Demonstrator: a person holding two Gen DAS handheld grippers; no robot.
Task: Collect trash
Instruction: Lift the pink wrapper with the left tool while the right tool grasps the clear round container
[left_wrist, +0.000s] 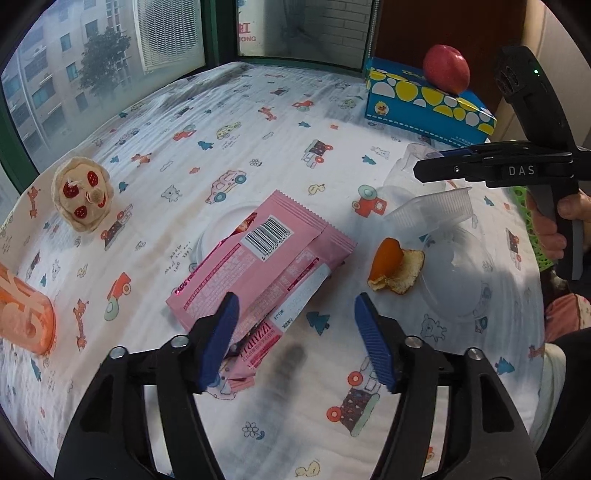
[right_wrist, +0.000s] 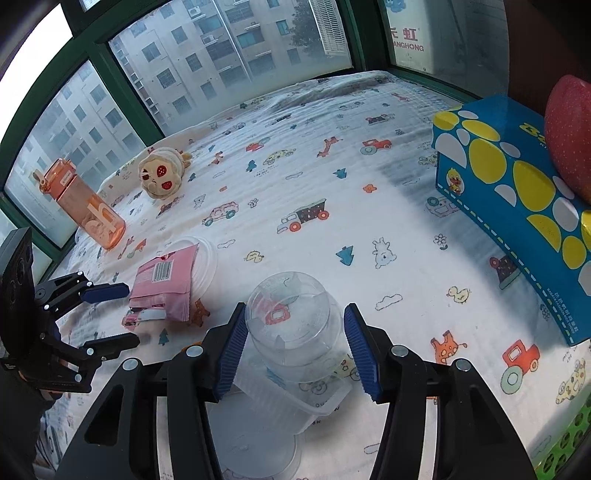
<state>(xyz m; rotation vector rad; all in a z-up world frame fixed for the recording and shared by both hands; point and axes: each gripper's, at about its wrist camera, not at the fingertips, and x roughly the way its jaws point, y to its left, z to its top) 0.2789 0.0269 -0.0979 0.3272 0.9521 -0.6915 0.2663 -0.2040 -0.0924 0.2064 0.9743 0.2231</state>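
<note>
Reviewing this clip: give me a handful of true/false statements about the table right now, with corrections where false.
1. The apple sits on the blue tissue box. True.
2. The left gripper is clamped on the pink wrapper. False: its fingers stand apart, and the wrapper lies flat on the cloth by the left finger only.
3. The clear plastic cup is between the fingers of the right gripper. True.
4. The orange peel lies inside the green basket. False: it rests on the cloth beside the clear plastic.
5. The orange bottle lies on its side. False: in the right wrist view it stands upright near the window.
</note>
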